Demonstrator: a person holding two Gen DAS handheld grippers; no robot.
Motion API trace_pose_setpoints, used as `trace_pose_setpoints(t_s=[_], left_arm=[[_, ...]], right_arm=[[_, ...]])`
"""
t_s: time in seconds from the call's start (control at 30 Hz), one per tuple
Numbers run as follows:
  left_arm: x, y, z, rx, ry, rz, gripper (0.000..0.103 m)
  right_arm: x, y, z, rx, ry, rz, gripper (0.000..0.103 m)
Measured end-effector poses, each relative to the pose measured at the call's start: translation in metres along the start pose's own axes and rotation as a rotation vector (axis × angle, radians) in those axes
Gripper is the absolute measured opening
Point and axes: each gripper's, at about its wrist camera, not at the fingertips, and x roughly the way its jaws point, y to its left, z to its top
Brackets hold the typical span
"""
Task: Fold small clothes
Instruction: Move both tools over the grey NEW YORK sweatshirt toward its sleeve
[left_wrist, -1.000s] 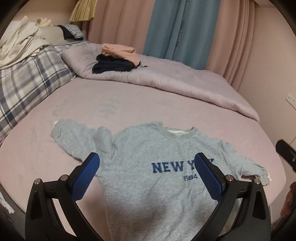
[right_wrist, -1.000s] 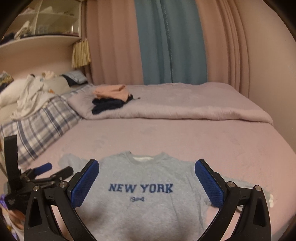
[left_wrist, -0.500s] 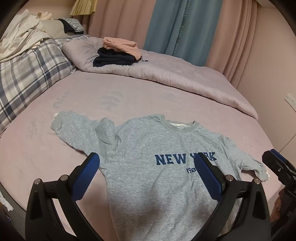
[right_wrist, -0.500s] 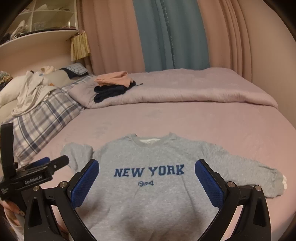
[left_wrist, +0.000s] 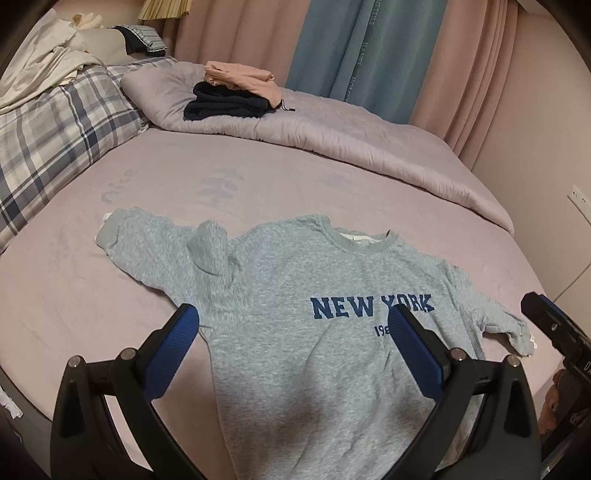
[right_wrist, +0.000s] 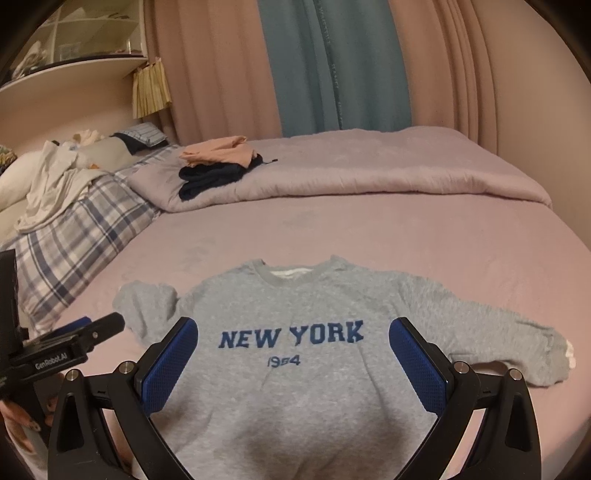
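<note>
Sweatshirt (left_wrist: 295, 295): lying face up, spread on the bed sheet in the lower centre of both views, "NEW YORK" in blue across the chest; neck pointing toward the top of the frame.
Sleeves: one stretching toward the left of the left wrist view with a raised fold near the shoulder; the other reaching toward the right edge, cuff (right_wrist: 554, 354) resting on the sheet.
Left gripper (left_wrist: 291, 354): hovering above the sweatshirt's lower left part, jaws spread wide, holding nothing; also showing at the left edge of the right wrist view (right_wrist: 88, 328), fingers there appearing close together from the side.
Right gripper (right_wrist: 293, 365): hovering above the sweatshirt's lower middle, jaws spread wide, gripping nothing; a black part of it showing at the right edge of the left wrist view.
Hand (right_wrist: 22, 417): partly showing at the lower left of the right wrist view, wrapping the left gripper's handle.
Bed (left_wrist: 110, 288): pink sheet filling the middle of both frames.
Duvet (right_wrist: 369, 170): lying folded back across the upper part of the bed.
Folded clothes (left_wrist: 232, 92): stacked on the duvet in the upper left centre, pink piece sitting on dark ones.
Plaid pillow (left_wrist: 55, 122): lying at the left edge.
Curtains (right_wrist: 332, 66): hanging along the top, blue between pink.
</note>
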Motion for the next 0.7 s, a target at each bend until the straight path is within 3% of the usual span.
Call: trace_pose_setpoints(t_s=[0.37,0.7], left_arm=[[-0.001,0.009,0.001,-0.035,0.003,-0.018,0.102],[0.004,0.011,-0.002,-0.031,0.025,-0.022,0.102]], right_arm=[[-0.005,-0.008,-0.001,0.025,-0.041,-0.007,0.103],[0.003,-0.016,-0.003,0.063,-0.014,-0.019,0.103]])
